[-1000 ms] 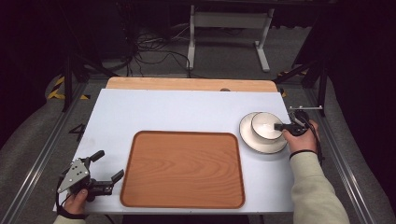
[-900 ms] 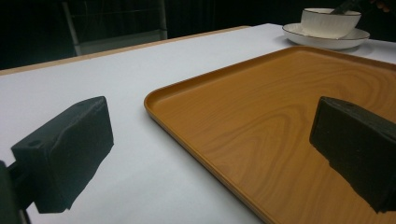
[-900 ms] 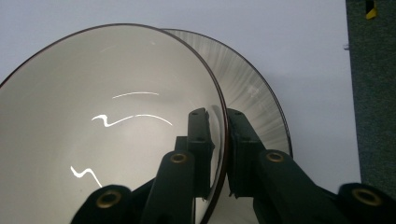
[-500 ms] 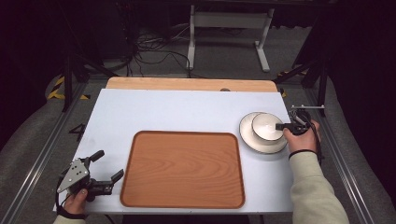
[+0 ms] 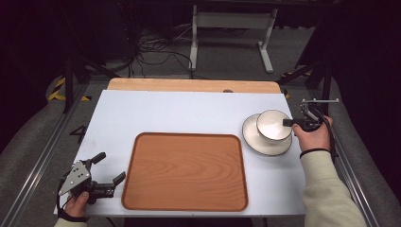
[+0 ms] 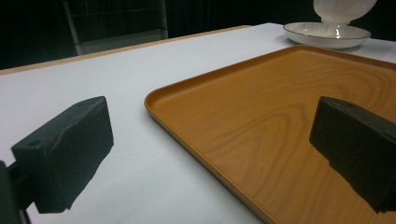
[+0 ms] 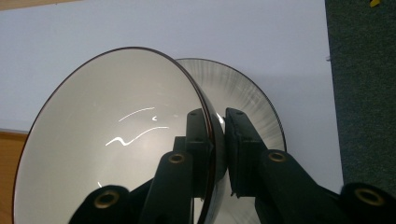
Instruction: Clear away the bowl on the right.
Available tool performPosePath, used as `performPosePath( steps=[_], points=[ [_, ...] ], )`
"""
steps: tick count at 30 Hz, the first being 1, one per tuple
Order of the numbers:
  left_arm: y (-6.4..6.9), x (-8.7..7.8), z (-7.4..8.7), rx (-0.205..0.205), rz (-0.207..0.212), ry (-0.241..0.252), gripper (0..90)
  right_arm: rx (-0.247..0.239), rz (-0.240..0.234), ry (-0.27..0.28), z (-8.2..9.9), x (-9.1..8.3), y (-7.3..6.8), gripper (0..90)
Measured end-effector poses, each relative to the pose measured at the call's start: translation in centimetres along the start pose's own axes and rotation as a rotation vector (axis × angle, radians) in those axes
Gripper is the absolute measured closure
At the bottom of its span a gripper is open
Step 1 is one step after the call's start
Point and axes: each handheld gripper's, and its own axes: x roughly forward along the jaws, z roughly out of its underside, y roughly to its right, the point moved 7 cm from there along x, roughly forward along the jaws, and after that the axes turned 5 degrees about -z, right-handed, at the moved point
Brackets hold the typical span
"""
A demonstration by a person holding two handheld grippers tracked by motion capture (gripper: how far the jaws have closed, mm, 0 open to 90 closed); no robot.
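Observation:
A white bowl [image 5: 273,125] [image 7: 116,135] with a dark rim hangs just above a white plate [image 5: 255,142] [image 7: 247,93] at the table's right side. My right gripper [image 5: 286,122] [image 7: 219,135] is shut on the bowl's right rim, one jaw inside and one outside. An empty wooden tray [image 5: 184,170] [image 6: 280,116] lies in the front middle. My left gripper [image 5: 109,166] [image 6: 215,144] is held open beside the tray's front left corner, nothing between its jaws. In the left gripper view the bowl [image 6: 343,9] shows raised over the plate [image 6: 327,35], far across the tray.
A white tabletop [image 5: 189,113] bears everything, with a wooden strip [image 5: 189,85] along its far edge. Metal rails run down both sides. The plate sits close to the table's right edge.
The right gripper has risen with the bowl, which now stands off the plate and sits a little farther right over it. The left gripper has kept still.

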Motion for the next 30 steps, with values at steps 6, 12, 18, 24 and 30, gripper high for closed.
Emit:
performPosePath(
  steps=[6, 12, 18, 24, 30],
  points=[
    [0.0, 0.0, 0.0, 0.000, -0.002, -0.001, 0.3, -0.021, 0.008, 0.008, -0.5, -1.3, -0.6, 80.7],
    [0.0, 0.0, 0.0, 0.003, -0.002, 0.000, 0.3, -0.033, -0.010, 0.018, -0.9, -2.4, -1.5, 80.6],
    [0.0, 0.0, 0.0, 0.003, -0.003, -0.001, 0.3, -0.044, -0.016, 0.021, -1.0, -3.3, -2.4, 80.6],
    [0.1, 0.0, 0.0, 0.008, -0.005, -0.003, 0.3, -0.061, -0.039, 0.019, -1.0, -3.5, -3.9, 80.6],
    [0.1, 0.0, 0.0, 0.012, -0.004, -0.003, 0.3, -0.094, -0.063, -0.002, -0.7, -3.3, -6.2, 80.6]
  ],
)
